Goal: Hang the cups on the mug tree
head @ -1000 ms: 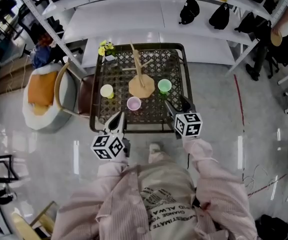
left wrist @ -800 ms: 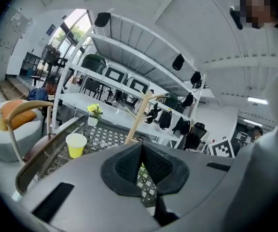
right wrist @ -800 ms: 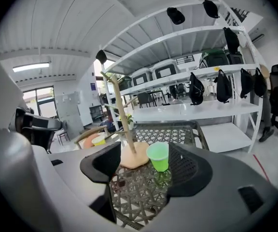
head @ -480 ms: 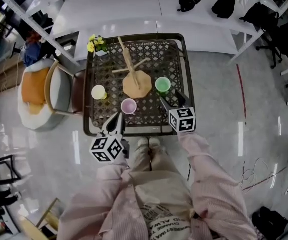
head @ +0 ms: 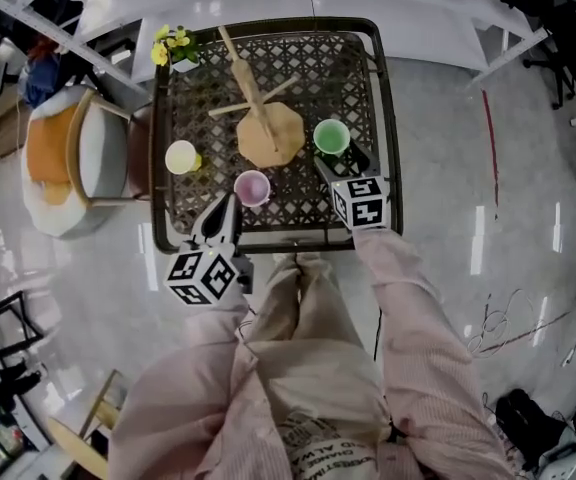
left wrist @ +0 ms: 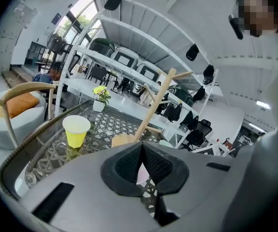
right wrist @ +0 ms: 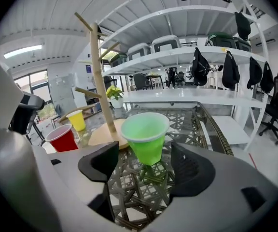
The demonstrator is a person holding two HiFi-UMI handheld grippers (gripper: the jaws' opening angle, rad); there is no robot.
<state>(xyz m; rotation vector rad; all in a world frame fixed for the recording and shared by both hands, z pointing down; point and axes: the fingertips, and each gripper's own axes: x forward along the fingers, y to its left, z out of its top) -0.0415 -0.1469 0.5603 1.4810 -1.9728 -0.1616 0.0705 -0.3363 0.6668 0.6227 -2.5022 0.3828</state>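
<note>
Three cups upright on table (head: 155, 138) in head view: yellow cup (head: 182, 156) at left, pink cup (head: 252, 187) near front edge, green cup (head: 331, 136) at right, all around tree (head: 268, 133), none on its pegs. Left gripper (head: 223, 213) over front edge, just beside pink cup. Right gripper (head: 340, 164) just short of green cup.

Left gripper view: left gripper (left wrist: 141, 149) closed, pads meeting at tips, nothing held. Sliver of pink cup (left wrist: 141, 174) through gap below pads. Yellow cup (left wrist: 76, 131) and tree (left wrist: 154, 108) beyond.

Right gripper view: right gripper (right wrist: 145, 164) wide apart, jaws just been opening, gripping nothing. Green cup (right wrist: 146, 135) straight ahead, framed by jaws, untouched by pads. Tree (right wrist: 100, 76) behind; yellow cup (right wrist: 77, 120) and pink cup (right wrist: 62, 137), looking red here, at left.
</note>
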